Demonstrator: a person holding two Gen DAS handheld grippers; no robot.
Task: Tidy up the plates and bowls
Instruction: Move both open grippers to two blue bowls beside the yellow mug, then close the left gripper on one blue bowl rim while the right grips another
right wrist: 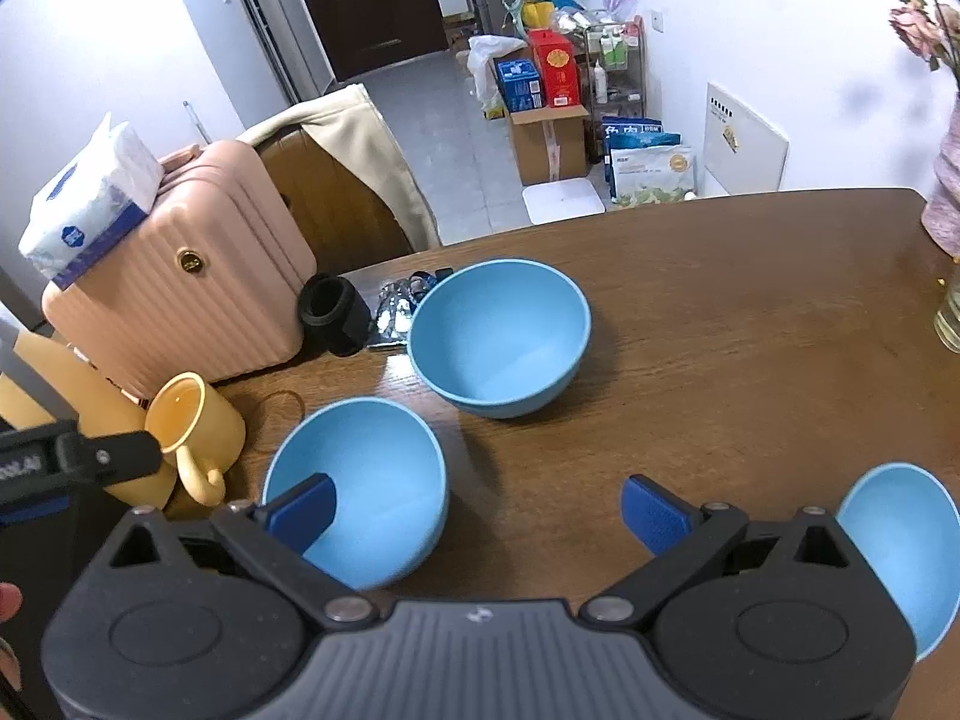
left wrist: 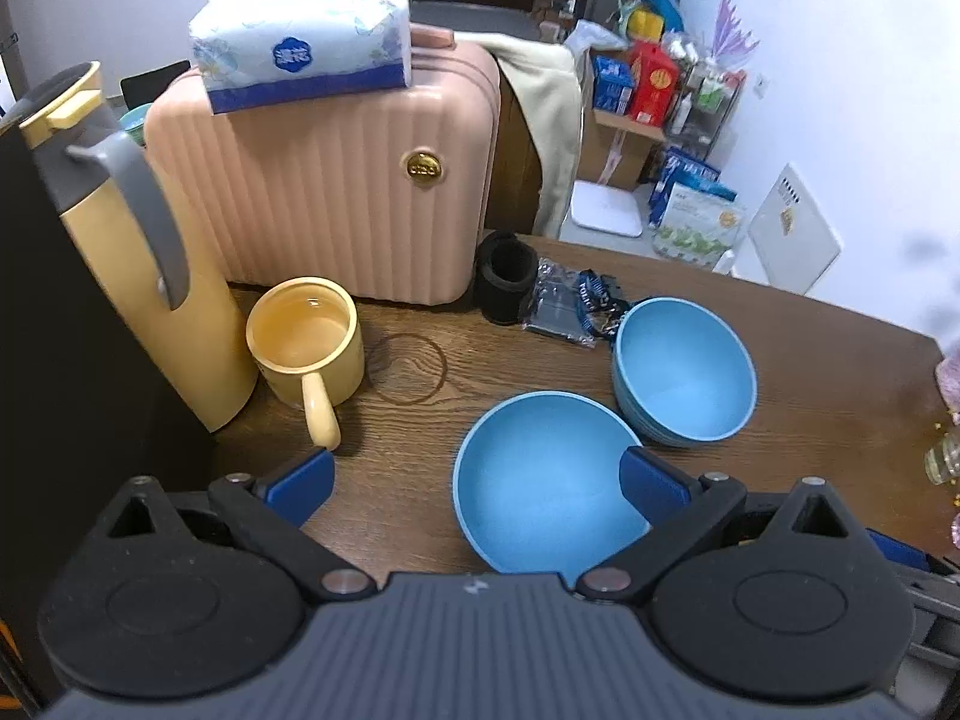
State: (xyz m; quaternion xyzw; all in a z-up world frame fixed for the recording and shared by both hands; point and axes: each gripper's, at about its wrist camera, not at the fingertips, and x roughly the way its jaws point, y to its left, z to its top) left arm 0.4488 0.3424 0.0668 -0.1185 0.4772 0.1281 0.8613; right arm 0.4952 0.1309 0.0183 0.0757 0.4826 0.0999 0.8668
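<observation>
1. The left gripper (left wrist: 477,483) is hanging wide apart and gripping nothing, over the near bowl (left wrist: 543,480); its right finger is hiding part of that bowl's rim.
2. The right gripper (right wrist: 480,510) is also spreading wide, holding nothing, above bare table (right wrist: 750,330).
3. The far bowl (right wrist: 498,336) is sitting toward the table's back edge, just beside the near bowl (right wrist: 360,486); whether they touch is unclear.
4. Only the right view is showing a third bowl (right wrist: 900,546), half hidden behind the gripper body.
5. The mug (left wrist: 306,348) is standing near the left edge; the black item (left wrist: 504,276) behind is hard to identify.
</observation>
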